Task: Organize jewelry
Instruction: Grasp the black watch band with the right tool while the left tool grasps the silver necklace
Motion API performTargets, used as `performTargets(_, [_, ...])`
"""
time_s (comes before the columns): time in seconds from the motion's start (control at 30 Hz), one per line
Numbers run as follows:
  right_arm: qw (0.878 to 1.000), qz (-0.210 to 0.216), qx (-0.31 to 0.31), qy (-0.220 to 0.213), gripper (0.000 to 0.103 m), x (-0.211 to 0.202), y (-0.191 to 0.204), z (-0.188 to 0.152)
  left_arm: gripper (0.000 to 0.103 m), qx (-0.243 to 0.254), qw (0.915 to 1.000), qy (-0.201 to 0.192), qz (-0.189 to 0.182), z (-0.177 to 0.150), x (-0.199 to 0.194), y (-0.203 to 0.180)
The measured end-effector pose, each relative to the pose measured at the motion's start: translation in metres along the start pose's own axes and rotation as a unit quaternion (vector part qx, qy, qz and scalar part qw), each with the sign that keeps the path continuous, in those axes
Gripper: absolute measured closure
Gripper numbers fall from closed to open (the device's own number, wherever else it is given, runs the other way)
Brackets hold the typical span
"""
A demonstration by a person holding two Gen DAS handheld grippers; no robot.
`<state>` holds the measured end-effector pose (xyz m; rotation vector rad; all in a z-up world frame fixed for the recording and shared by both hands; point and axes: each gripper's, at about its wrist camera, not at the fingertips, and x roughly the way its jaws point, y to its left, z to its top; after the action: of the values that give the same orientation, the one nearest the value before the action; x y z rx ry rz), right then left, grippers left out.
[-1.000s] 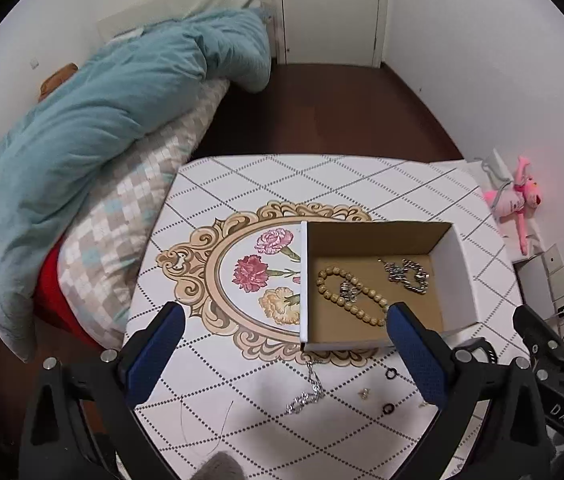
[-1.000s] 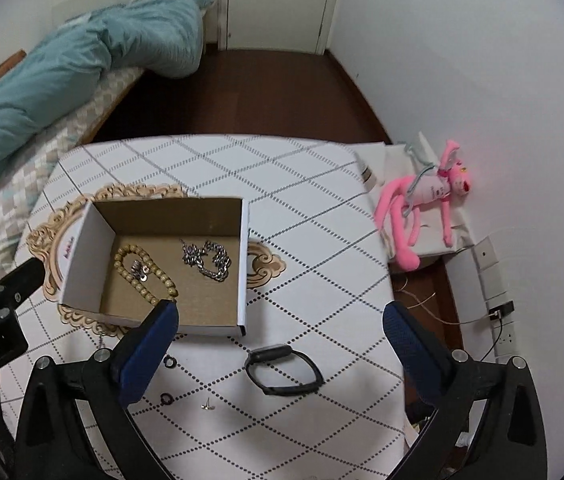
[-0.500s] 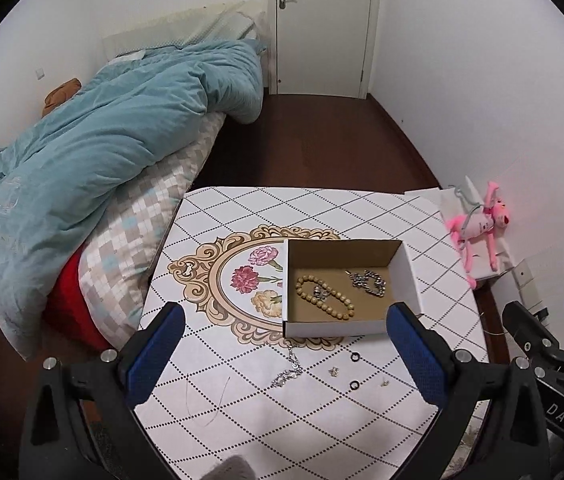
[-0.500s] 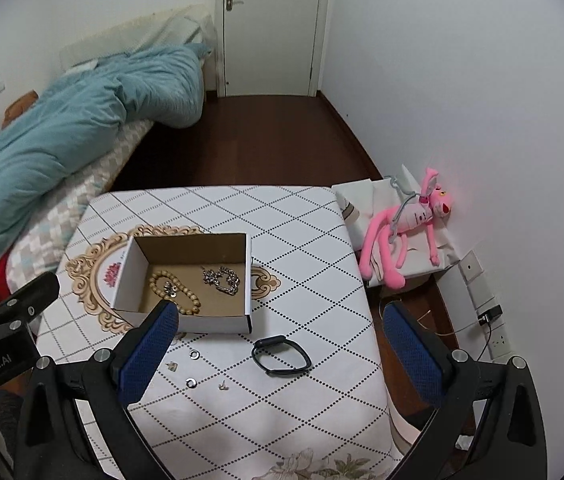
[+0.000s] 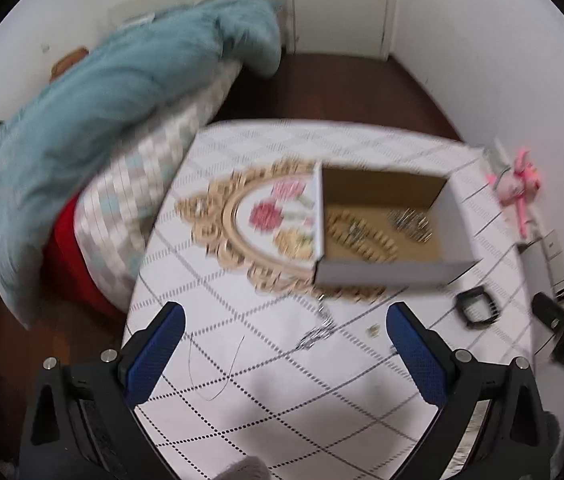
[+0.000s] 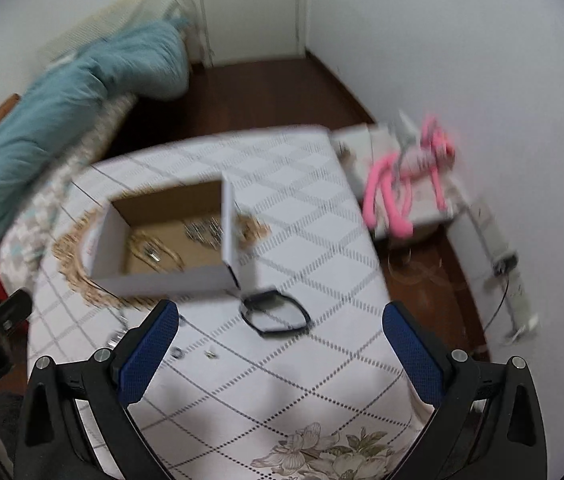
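A white cardboard box (image 5: 393, 273) (image 6: 170, 280) stands on the patterned table, holding a wooden bead bracelet (image 5: 361, 236) (image 6: 158, 254) and a silver chain (image 5: 411, 220) (image 6: 204, 232). In front of the box lie a silver chain (image 5: 315, 334), a small stud (image 5: 371, 330) (image 6: 210, 353), a small ring (image 6: 178, 354) and a black wristband (image 5: 477, 310) (image 6: 276, 312). My left gripper (image 5: 285, 356) hovers open above the table's near part, with the silver chain between its blue fingers. My right gripper (image 6: 278, 354) is open too, just short of the black wristband. Both views are blurred by motion.
A bed with a teal duvet (image 5: 94, 120) and checked pillow (image 5: 142, 184) borders the table on the left. A pink plush toy (image 6: 405, 176) lies on a low white stand at the right, by the wall. Dark wood floor and a white door (image 6: 250, 8) lie behind.
Both grippers have dropped back toward the table after rising; the box and loose jewelry look larger and nearer. The jewelry has not moved. Both grippers stay open.
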<state>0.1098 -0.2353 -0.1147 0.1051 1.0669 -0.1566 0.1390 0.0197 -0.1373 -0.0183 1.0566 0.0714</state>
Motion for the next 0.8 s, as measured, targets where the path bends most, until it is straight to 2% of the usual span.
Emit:
performTargets(0.13, [0.999, -0.009, 0.027, 0.044, 0.004, 0.056, -0.020, -0.010, 0.000, -0.014, 0.9992, 0.037, 0.010, -0.014, 0.036, 0.011])
performTargets(0.2, [0.997, -0.008, 0.037, 0.065, 0.014, 0.077, -0.027, -0.014, 0.001, -0.017, 0.9985, 0.052, 0.011, -0.022, 0.053, 0.017])
performTargets(0.23, [0.997, -0.005, 0.043, 0.071, 0.015, 0.086, -0.030, -0.015, 0.001, -0.015, 0.9982, 0.057, 0.010, -0.026, 0.060, 0.018])
performTargets(0.37, [0.994, 0.007, 0.055, 0.091, 0.019, 0.113, -0.035, -0.017, 0.001, -0.007, 0.9968, 0.079, -0.008, -0.039, 0.081, 0.017])
performTargets(0.43, [0.993, 0.024, 0.061, 0.101, 0.027, 0.125, -0.034, -0.017, 0.001, -0.002, 0.9965, 0.082, -0.017, -0.041, 0.085, 0.015])
performTargets(0.5, [0.992, 0.040, 0.058, 0.106, 0.047, 0.134, -0.030, -0.019, 0.001, 0.004, 0.9962, 0.082, -0.029, -0.043, 0.087, 0.010])
performTargets(0.53, [0.993, 0.033, 0.050, 0.097, 0.050, 0.133, -0.027, -0.017, 0.001, 0.009, 0.9961, 0.081, -0.035, -0.042, 0.087, 0.006])
performTargets(0.57, [0.994, 0.035, 0.042, 0.094, 0.072, 0.133, -0.023, -0.017, 0.001, 0.017, 0.9959, 0.079, -0.042, -0.042, 0.088, 0.001])
performTargets(0.63, [0.994, 0.037, 0.033, 0.093, 0.086, 0.134, -0.017, -0.018, 0.001, 0.038, 0.9952, 0.077, -0.048, -0.042, 0.090, -0.008])
performTargets(0.7, [0.995, 0.042, 0.028, 0.091, 0.089, 0.134, -0.013, -0.022, 0.001, 0.064, 0.9935, 0.081, -0.050, -0.042, 0.096, -0.019])
performTargets(0.73, [0.995, 0.043, 0.026, 0.091, 0.089, 0.133, -0.011, -0.023, 0.006, 0.072, 0.9927, 0.083, -0.050, -0.041, 0.098, -0.022])
performTargets(0.77, [0.994, 0.045, 0.027, 0.092, 0.090, 0.132, -0.011, -0.025, 0.016, 0.084, 0.9916, 0.085, -0.049, -0.041, 0.101, -0.027])
performTargets(0.8, [0.994, 0.049, 0.029, 0.093, 0.091, 0.131, -0.011, -0.027, 0.018, 0.092, 0.9909, 0.082, -0.055, -0.041, 0.102, -0.031])
